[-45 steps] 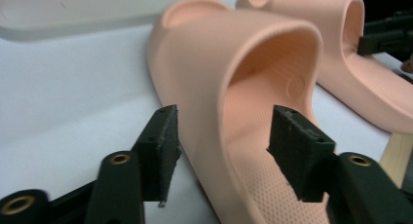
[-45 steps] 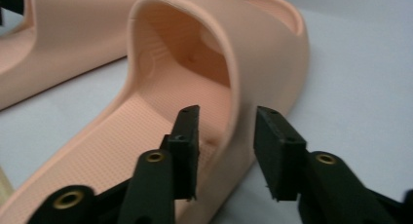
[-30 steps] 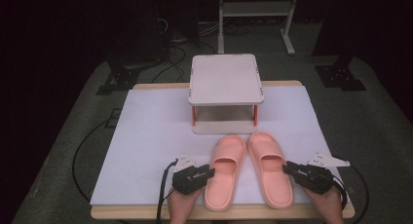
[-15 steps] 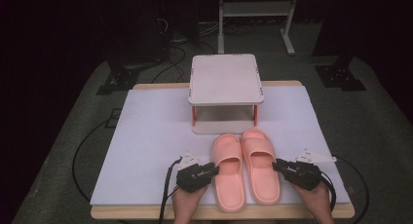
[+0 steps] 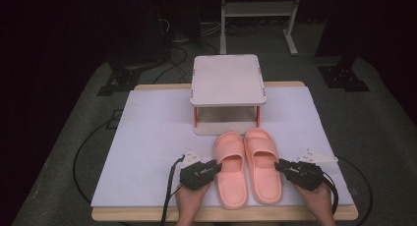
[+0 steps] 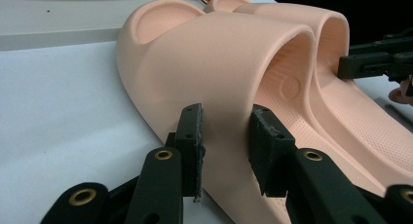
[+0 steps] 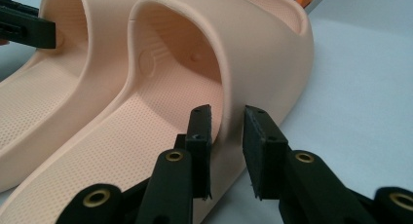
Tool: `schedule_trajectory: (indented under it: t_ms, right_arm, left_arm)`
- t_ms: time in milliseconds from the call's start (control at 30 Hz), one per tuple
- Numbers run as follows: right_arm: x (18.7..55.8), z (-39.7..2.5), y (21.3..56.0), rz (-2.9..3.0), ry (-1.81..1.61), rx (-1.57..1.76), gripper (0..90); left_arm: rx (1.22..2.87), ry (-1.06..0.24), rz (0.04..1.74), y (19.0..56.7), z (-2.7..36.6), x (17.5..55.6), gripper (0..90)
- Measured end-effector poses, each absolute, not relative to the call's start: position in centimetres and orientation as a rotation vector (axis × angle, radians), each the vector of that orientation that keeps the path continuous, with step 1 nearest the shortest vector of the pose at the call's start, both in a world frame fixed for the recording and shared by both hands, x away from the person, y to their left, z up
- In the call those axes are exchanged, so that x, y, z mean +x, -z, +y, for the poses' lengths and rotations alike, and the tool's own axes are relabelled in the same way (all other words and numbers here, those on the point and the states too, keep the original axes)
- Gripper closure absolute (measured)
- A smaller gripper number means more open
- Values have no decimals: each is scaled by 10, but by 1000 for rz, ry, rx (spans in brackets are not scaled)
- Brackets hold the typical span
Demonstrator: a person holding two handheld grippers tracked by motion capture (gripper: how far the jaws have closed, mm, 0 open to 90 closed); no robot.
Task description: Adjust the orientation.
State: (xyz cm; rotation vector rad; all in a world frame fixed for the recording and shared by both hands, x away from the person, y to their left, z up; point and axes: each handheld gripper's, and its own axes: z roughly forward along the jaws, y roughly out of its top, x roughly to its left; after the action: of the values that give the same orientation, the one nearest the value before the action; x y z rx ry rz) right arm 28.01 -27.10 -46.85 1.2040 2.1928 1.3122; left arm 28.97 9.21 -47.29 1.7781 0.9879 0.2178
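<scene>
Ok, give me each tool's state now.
Left tool: shut on the left slipper.
Right tool: shut on the right slipper.

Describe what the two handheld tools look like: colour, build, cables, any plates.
Both are black. The left tool and right tool each end in two flat, rough-faced black pads on jointed links with brass-coloured rivets. A pale three-cornered plate sits on top of each, and a black cable trails back from each. The hands are bare, with no sleeves in view.

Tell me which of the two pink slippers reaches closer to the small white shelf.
The right slipper, held by the right tongs; its toe nearly meets the shelf, while the left slipper lies further back.
</scene>
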Motion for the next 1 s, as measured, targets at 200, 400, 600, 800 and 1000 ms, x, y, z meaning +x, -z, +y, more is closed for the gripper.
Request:
schedule_trajectory:
  t_ms: [200, 400, 600, 800, 1000]
  right_arm:
    - [279, -272, 469, 2185, -1315, 1205, 720]
    - [274, -276, 465, 2126, -1337, 1258, 533]
    - [256, -266, 454, 2052, -1383, 1242, 375]
    - [242, -240, 446, 1992, -1414, 1190, 317]
    - [234, -200, 449, 1952, -1398, 1223, 299]
  left_arm:
    - [1769, -236, 1004, 473, 91, 294, 663]
    - [1756, -236, 1001, 471, 93, 293, 589]
    - [1762, -231, 965, 464, 100, 290, 496]
    - [1782, -258, 930, 455, 108, 288, 431]
    - [1791, -295, 927, 450, 122, 287, 414]
